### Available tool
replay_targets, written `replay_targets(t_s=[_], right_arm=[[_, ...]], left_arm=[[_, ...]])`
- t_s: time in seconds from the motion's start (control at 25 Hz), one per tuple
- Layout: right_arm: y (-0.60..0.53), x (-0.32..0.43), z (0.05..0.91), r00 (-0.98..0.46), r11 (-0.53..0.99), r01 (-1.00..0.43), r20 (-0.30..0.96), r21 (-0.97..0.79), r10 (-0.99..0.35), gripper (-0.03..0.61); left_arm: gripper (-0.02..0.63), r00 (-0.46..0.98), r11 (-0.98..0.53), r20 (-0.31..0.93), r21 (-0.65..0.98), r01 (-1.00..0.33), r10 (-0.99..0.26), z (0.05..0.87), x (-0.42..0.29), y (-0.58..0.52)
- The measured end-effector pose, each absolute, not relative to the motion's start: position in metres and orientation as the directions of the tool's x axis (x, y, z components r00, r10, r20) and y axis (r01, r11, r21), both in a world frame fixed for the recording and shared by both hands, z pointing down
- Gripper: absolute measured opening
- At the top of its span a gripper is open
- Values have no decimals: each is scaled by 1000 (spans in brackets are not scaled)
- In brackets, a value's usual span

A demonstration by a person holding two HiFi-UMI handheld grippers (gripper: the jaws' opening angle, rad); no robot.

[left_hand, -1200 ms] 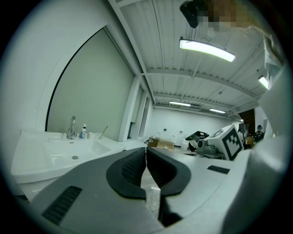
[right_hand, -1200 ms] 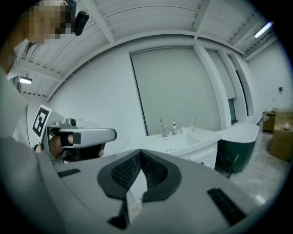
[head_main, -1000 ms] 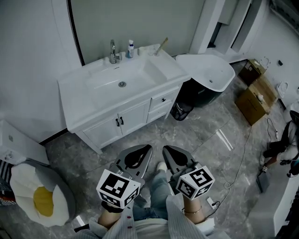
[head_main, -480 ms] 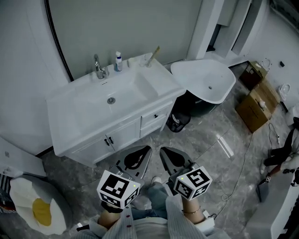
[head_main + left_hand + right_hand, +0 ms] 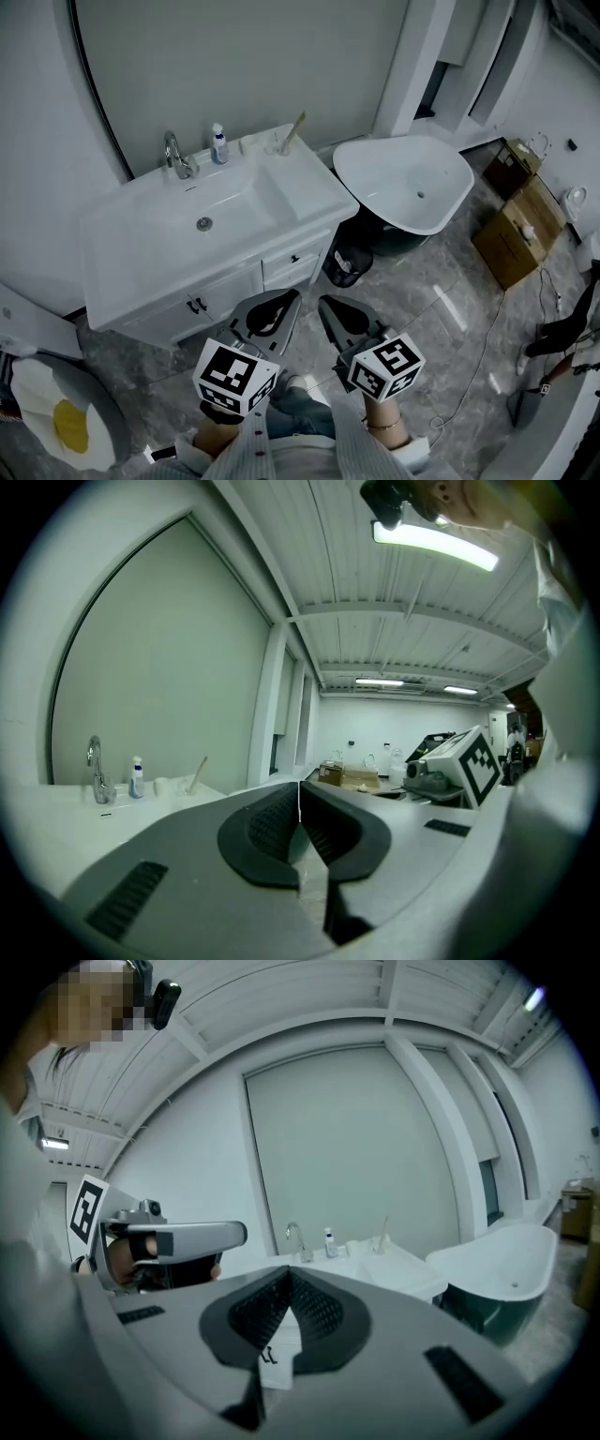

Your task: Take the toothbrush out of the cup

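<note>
Head view looks down on a bathroom with a grey marble-look floor [image 5: 441, 309] and pale walls. The big landmark is a white vanity [image 5: 131, 272] with a sink basin sunk into its top and cupboard doors below.

A white freestanding tub [image 5: 403, 178] sits just right of the vanity. Brown cardboard boxes [image 5: 520, 230] are further right, past the tub. A fried-egg cushion [image 5: 56, 417] lies off the vanity's front left corner, and a small dark bin [image 5: 345, 265] is tucked against the vanity's right end.

Left gripper [image 5: 292, 296] and right gripper [image 5: 323, 302] hang side by side in front of the vanity, well apart from it. Both have their jaws pressed together on nothing.

Along the vanity's back edge there's a chrome tap [image 5: 173, 155], then a small bottle [image 5: 218, 145] with some blue on it, print too small to read. A clear cup [image 5: 277, 146] sits at the vanity's back right corner. The toothbrush [image 5: 294, 131] stands in that cup, a slim pale handle leaning to the right.
</note>
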State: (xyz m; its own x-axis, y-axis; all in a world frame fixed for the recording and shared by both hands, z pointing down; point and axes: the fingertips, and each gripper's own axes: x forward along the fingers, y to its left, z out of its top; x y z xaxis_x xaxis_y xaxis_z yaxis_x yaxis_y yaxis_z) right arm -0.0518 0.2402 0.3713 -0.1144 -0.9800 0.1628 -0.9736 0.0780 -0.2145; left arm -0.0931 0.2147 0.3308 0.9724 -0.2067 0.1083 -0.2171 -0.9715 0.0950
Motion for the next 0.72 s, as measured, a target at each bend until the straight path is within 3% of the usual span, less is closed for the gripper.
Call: replay_targets(t_s=[0.72], right_arm=[[203, 26, 382, -121, 83, -967, 151, -241, -981, 12]], left_arm=[[20, 963, -963, 113, 85, -256, -246, 337, -28, 162]])
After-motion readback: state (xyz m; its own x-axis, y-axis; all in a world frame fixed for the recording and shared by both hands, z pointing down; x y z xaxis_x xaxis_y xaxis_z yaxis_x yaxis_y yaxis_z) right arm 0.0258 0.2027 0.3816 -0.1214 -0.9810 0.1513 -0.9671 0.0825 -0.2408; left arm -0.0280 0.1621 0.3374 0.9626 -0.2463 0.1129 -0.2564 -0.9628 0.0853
